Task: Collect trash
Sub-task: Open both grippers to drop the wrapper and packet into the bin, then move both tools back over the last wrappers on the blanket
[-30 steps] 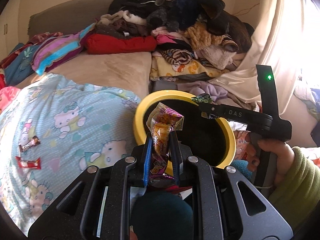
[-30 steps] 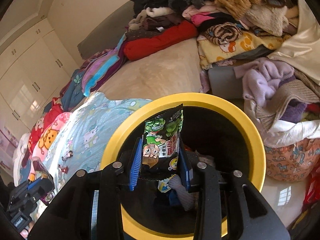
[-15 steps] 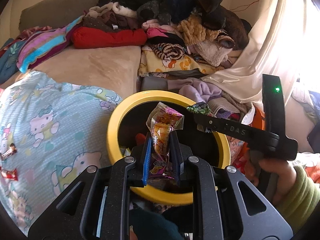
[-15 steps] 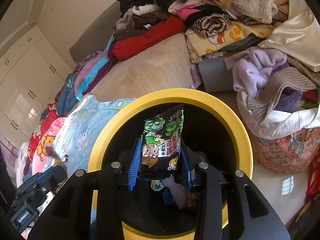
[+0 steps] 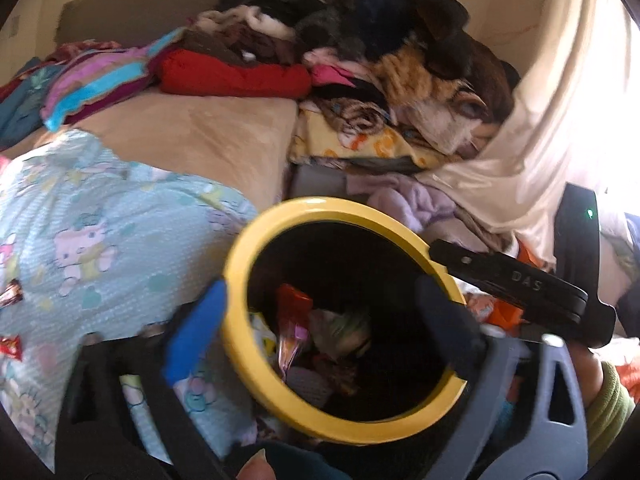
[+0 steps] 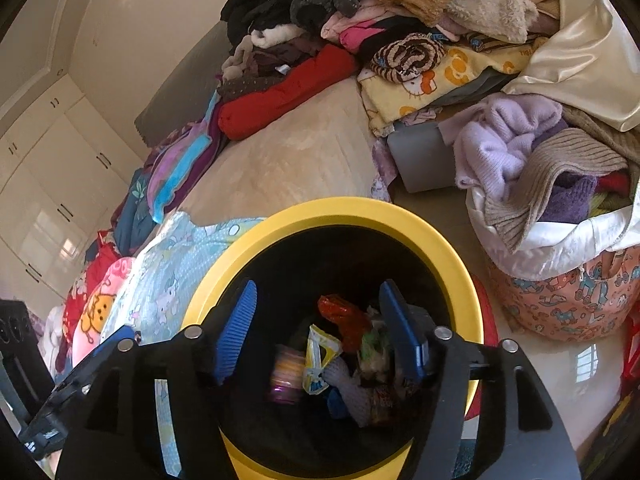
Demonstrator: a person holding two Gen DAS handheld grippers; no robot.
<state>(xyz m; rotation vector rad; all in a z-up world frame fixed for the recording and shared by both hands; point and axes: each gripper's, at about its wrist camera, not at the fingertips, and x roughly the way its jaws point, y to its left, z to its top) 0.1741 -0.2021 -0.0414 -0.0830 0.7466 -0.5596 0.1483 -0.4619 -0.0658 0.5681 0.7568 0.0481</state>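
Both wrappers have dropped from the tongs into the yellow-rimmed bin (image 6: pixel 400 224), which sits directly below the two tools. Left gripper (image 5: pixel 320 336) is spread wide, straddling the rim, empty. Right gripper (image 6: pixel 320 332) is likewise spread above the trash pile (image 6: pixel 344 356): orange-and-purple wrapper (image 5: pixel 292 340), green snack packet (image 6: pixel 374 346).

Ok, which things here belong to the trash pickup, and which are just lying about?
Job:
- yellow-rimmed black bin
- wrappers inside it
- red wrappers on the blue cartoon quilt
- left gripper and right gripper, both open

Lying about:
- red folded garment
- lilac fleece
- piled clothes
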